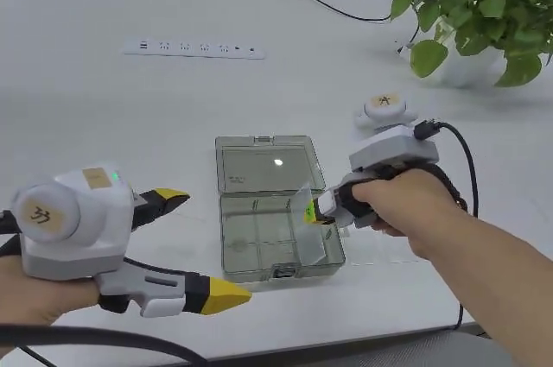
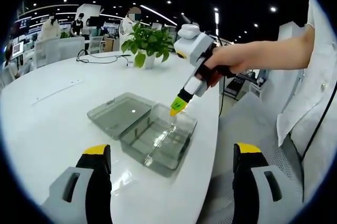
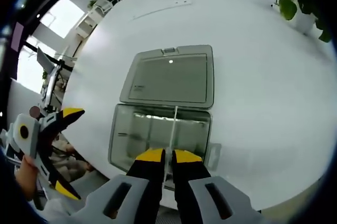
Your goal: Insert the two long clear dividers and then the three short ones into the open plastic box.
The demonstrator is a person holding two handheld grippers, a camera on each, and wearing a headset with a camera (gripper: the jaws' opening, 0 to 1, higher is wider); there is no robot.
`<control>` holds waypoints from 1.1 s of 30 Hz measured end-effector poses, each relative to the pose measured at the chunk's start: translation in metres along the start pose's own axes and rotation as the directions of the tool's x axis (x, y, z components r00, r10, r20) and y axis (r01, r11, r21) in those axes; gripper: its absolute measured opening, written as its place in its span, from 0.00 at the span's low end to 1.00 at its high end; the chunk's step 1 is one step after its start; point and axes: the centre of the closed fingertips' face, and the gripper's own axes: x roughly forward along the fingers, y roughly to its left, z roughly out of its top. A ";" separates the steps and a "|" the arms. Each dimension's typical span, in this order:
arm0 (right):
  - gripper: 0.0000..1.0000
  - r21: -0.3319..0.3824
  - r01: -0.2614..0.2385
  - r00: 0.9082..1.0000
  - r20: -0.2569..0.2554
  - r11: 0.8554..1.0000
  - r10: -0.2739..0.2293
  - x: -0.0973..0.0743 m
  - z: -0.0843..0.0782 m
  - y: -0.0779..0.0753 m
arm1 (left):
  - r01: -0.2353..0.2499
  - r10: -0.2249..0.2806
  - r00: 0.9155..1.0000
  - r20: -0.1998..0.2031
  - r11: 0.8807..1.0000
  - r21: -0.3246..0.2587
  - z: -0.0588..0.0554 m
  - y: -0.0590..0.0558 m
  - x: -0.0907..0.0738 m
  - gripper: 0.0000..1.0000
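Over the right part of the open plastic box (image 1: pixel 259 168), which lies with its lid flat on the white table (image 1: pixel 130 125), the right gripper (image 3: pixel 168 156) has its jaws pinched together on the upper edge of a clear divider (image 3: pixel 172 121). The sheet hangs edge-on below the tips and reaches down into the base, running from the hinge side toward the latch side; I cannot tell whether it is a long piece or a short one, nor whether it is seated. To the left of the box, clear of its wall, the left gripper (image 1: pixel 214 246) hovers with its jaws spread wide and nothing between them. The divider looks thin, light and stiff, likely slick and a little springy, and hard to see against the tinted box. A grip at the middle of the top edge seems best, leaving both ends and the bottom free to find the wall slots; a skewed or heavy pinch could tilt it or let it slide.
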 end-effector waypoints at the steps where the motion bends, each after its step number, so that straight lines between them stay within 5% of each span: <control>1: 0.07 -0.005 0.001 1.000 0.000 1.000 -0.001 0.000 0.000 0.000 | 0.000 0.000 1.000 -0.002 1.000 0.000 0.000 0.000 0.000 0.99; 33: 0.10 -0.059 -0.051 0.999 -0.008 0.997 0.050 0.026 -0.005 0.002 | -0.015 0.015 1.000 -0.007 1.000 -0.017 -0.003 0.002 -0.001 0.98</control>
